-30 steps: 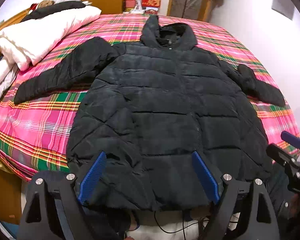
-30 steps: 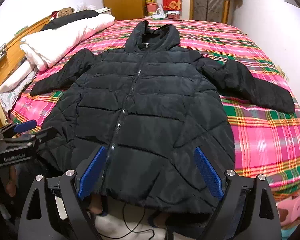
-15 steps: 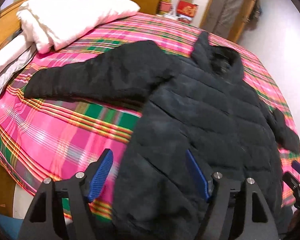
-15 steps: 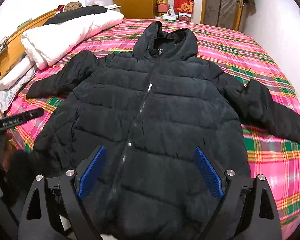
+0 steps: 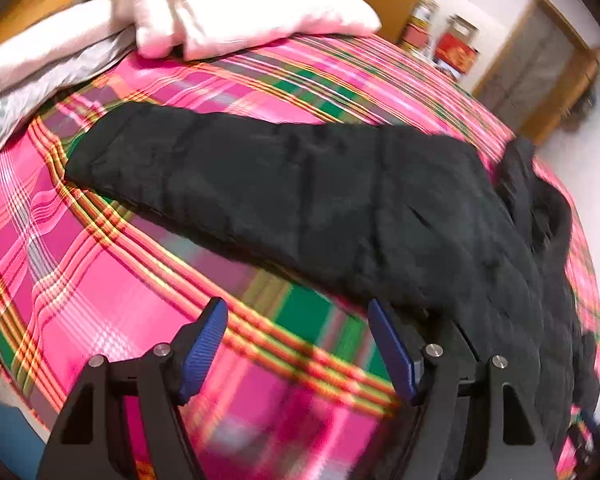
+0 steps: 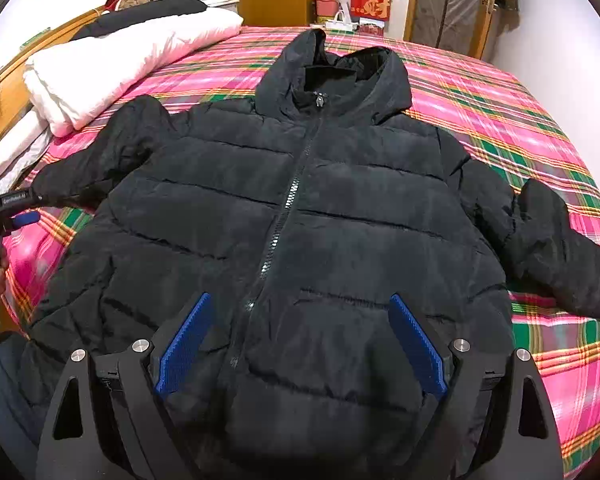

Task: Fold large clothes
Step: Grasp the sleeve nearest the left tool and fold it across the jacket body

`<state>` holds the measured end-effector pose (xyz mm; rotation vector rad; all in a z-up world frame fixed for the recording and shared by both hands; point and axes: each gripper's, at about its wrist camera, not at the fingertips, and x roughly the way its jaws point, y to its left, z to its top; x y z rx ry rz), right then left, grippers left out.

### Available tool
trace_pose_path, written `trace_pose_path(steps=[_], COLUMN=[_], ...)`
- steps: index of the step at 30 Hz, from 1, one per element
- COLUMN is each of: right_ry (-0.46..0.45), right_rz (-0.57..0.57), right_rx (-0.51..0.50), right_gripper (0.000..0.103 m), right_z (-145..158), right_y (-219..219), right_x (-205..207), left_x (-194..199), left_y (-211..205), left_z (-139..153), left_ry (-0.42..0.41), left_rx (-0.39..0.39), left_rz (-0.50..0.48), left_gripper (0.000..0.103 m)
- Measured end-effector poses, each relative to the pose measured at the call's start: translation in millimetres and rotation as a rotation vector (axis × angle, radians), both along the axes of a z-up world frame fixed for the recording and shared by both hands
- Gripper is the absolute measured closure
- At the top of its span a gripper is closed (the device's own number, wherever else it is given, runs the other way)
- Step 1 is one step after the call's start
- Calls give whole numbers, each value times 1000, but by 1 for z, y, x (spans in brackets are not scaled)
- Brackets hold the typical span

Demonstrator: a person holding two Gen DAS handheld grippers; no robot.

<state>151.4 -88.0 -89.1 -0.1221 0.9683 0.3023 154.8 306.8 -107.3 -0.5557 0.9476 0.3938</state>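
A black hooded puffer jacket (image 6: 300, 220) lies front up on a pink plaid bed (image 6: 500, 112), zipped, both sleeves spread out. My right gripper (image 6: 300, 308) is open and empty, hovering over the jacket's lower front. My left gripper (image 5: 296, 316) is open and empty above the bedspread, just short of the jacket's left sleeve (image 5: 240, 184). The left gripper also shows at the left edge of the right wrist view (image 6: 16, 212), near that sleeve's cuff.
A folded white duvet (image 6: 120, 68) and a black pillow (image 6: 140, 16) lie at the bed's far left beside the wooden headboard (image 6: 16, 72). Boxes and bags (image 6: 352, 4), a wardrobe and a door stand behind the bed. A white wall is on the right.
My left gripper has swung left and forward, from the jacket's hem to its left sleeve. My right gripper has moved forward over the jacket's lower front. Both stay open.
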Motion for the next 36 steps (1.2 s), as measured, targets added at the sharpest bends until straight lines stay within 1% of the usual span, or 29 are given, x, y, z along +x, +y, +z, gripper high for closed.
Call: trace_pose_path(steps=[4,8,11,13,14,16,17,19,21,22,23,24,26,30,34,36], right_ry=[15,21,22,27,28,35,37,41,42,41,40,40,40,34,25,23], right_rz=[-11,-20,-23,-23,-23,-25,-26,-32,-37,-40,-43,-46,-55,-70,-91,-102], right_rx=[-12,-24,-27,-31,-32,-33,-33,-33,-28,-28,-30,-30,-25,-13,11,26], right_gripper=[13,13,13,13,13,13,13,13,13,13,13,13,13,13,13,13], right_z=[-9,-15,-18,-21,-23,-26,-27,-29,-29,-29,-29,-28,-26,-21,-16,-14], right_y=[0,0,1,1,1,2,2,1,-2,-3,-4,-6,-10,-17,-27,-32], right_x=[13,23,30,33,34,36,36,37,36,36,35,34,31,25,19,17], left_x=[6,6,5,8,11,18,21,27,32,34,33,33,34,35,35,37], left_y=[28,54,74,84,87,89,91,90,91,90,91,92,92,88,73,59], left_z=[-16,-30,-41,-43,-44,-45,-46,-47,-45,-43,-41,-37,-28,1,43,70], left_ry=[-10,-32,-64,-86,-89,-84,-80,-72,-64,-61,-63,-66,-70,-118,-204,-260], left_rx=[-24,-69,-108,-105,-90,-49,-31,13,38,45,45,44,42,40,50,58], left_rz=[70,156,223,246,250,245,243,230,212,211,211,210,201,172,126,86], left_gripper=[28,29,29,29,29,32,36,46,61,66,75,82,86,90,92,92])
